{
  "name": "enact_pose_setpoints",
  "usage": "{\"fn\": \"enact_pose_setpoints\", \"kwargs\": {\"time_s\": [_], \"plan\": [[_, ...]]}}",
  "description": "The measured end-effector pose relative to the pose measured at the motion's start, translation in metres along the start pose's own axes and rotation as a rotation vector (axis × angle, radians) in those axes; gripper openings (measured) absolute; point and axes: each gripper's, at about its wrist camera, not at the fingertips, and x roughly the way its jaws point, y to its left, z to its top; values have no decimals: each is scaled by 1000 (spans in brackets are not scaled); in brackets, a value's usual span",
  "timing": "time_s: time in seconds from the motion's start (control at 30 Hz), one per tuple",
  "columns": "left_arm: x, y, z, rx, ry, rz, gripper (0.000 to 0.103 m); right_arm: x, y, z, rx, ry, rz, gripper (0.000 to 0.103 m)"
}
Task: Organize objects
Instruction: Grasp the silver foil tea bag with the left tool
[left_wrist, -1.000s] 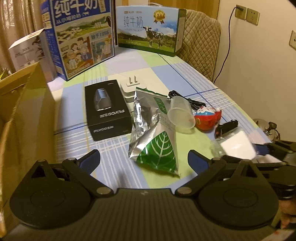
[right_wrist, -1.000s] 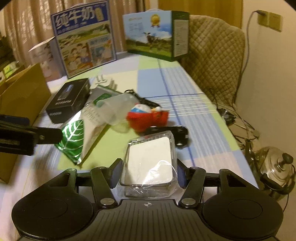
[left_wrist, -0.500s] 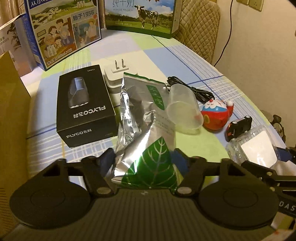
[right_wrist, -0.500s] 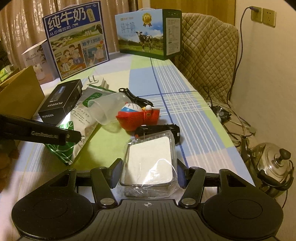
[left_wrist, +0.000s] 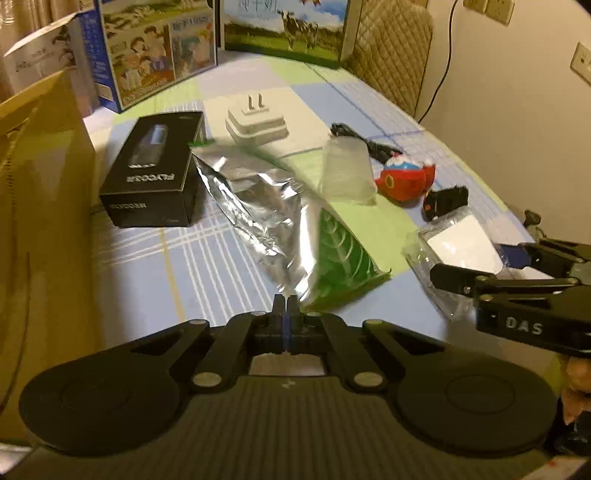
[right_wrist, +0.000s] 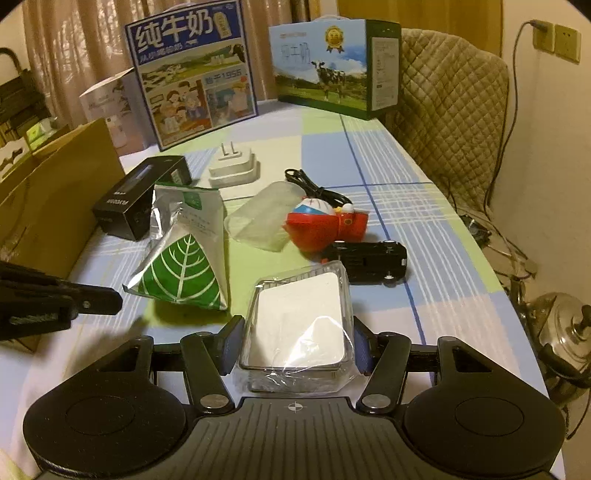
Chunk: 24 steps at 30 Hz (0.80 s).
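So far: nothing visibly put away; carton (left_wrist: 37, 184) interior hidden.
Left gripper (left_wrist: 284, 306): jaws just closed, together at the pouch (left_wrist: 266, 206) corner; can't tell if pinching it.
Right gripper (right_wrist: 295, 332): clamped on clear case (right_wrist: 301, 317).
Left: the rest lies loose on the table (left_wrist: 147, 266).

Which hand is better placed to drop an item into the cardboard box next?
Probably the right: the right gripper clamps the clear plastic case. The left gripper has just closed on nothing, beside the foil bag, though nearer the cardboard box.
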Motion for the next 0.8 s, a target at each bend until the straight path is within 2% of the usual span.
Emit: {"fn": "enact_pose_setpoints", "kwargs": {"time_s": [0.1, 0.13, 0.17, 0.23, 0.27, 0.4, 0.53, 0.6, 0.67, 0.73, 0.8], "plan": [[-2, 2, 7, -39, -23, 4, 13, 0, -1, 1, 11, -6, 0, 56], [-1, 0, 11, -43, -34, 9, 25, 1, -1, 1, 11, -5, -2, 56], [1, 0, 15, -55, -42, 13, 49, 1, -2, 1, 12, -2, -4, 56], [6, -1, 23, -87, -58, 4, 69, 3, -4, 1, 20, 1, -8, 56], [11, -1, 26, -109, -58, -5, 71, 3, -6, 1, 25, 1, -10, 56], [26, -2, 35, -167, -43, -33, 75, 5, -9, 2, 40, 2, -18, 56], [47, -1, 36, -199, 9, -36, 74, 6, -9, 2, 42, 1, -21, 56], [54, 1, 34, -207, 28, -49, 62, 7, -10, 2, 43, 2, -21, 56], [53, 3, 31, -221, 27, -97, 38, 7, -9, 2, 39, 2, -22, 56], [48, 3, 30, -219, 38, -111, 28, 7, -8, 2, 40, 3, -14, 56], [41, 2, 27, -200, 48, -108, 25, 6, -7, 2, 38, 4, -4, 56]]}}
